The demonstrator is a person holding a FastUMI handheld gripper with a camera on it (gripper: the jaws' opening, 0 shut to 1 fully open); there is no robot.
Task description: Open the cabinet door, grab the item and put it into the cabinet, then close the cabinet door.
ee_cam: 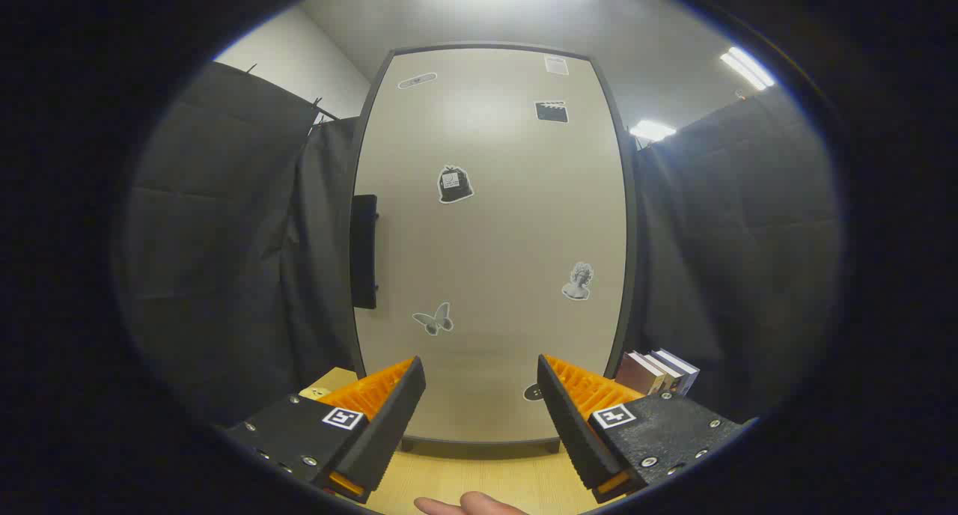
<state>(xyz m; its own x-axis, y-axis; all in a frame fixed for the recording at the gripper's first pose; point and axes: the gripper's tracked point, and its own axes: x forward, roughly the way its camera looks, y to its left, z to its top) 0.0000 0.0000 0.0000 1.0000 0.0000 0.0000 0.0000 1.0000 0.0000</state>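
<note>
A tall beige cabinet door [494,230] with a dark frame stands shut straight ahead, dotted with small stickers. Its black handle [364,251] runs vertically along the door's left edge. My gripper [480,376] is open, its orange-and-black fingers [389,410] spread wide in front of the door's lower part with nothing between them. Several books [658,373] stand upright just to the right of the cabinet, beyond the right finger.
The cabinet stands on a light wooden tabletop [486,477]. A person's fingertips [468,505] show at the table's near edge below the fingers. Black cloth walls [224,260] hang on both sides of the cabinet.
</note>
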